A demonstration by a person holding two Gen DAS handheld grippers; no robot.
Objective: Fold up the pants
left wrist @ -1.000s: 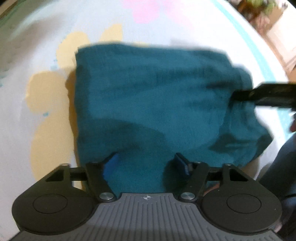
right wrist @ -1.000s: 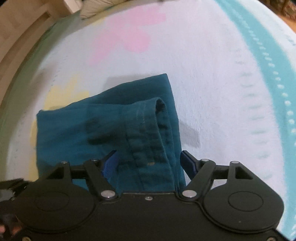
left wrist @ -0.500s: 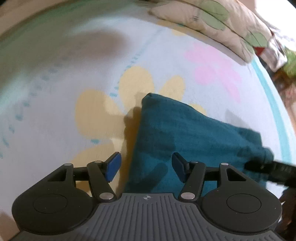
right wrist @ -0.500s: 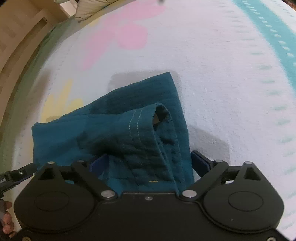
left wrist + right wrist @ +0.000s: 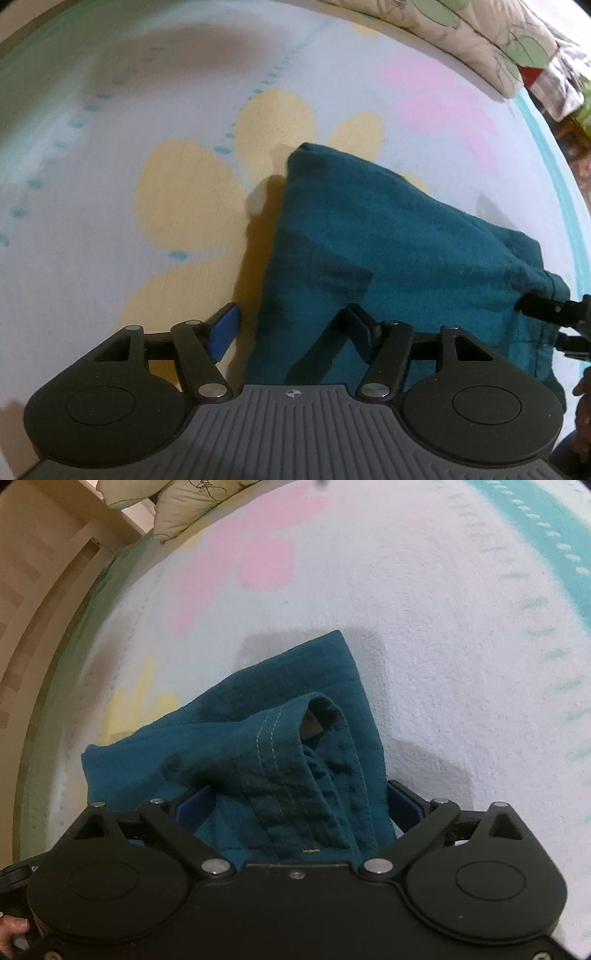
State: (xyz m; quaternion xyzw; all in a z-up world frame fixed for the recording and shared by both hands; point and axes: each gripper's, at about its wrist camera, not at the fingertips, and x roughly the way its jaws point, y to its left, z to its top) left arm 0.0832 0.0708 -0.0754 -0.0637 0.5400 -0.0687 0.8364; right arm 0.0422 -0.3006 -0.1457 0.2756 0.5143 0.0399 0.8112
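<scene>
The teal pants (image 5: 369, 251) lie folded into a compact bundle on a white blanket with flower prints. My left gripper (image 5: 291, 328) is open, its blue pads (image 5: 223, 328) straddling the near left edge of the bundle. In the right wrist view the pants (image 5: 280, 753) show their waistband with light stitching on top. My right gripper (image 5: 299, 805) is open wide, with the waistband end between its fingers. The right gripper also shows in the left wrist view (image 5: 554, 310) at the bundle's right end.
The white blanket (image 5: 110, 184) has yellow and pink flower shapes and a teal border (image 5: 546, 517). Pillows (image 5: 480, 40) lie at the far edge. A wooden bed frame (image 5: 33, 590) runs along the left in the right wrist view.
My left gripper has pulled back and shifted left off the bundle, now at its left edge. My right gripper has opened wider around the waistband end.
</scene>
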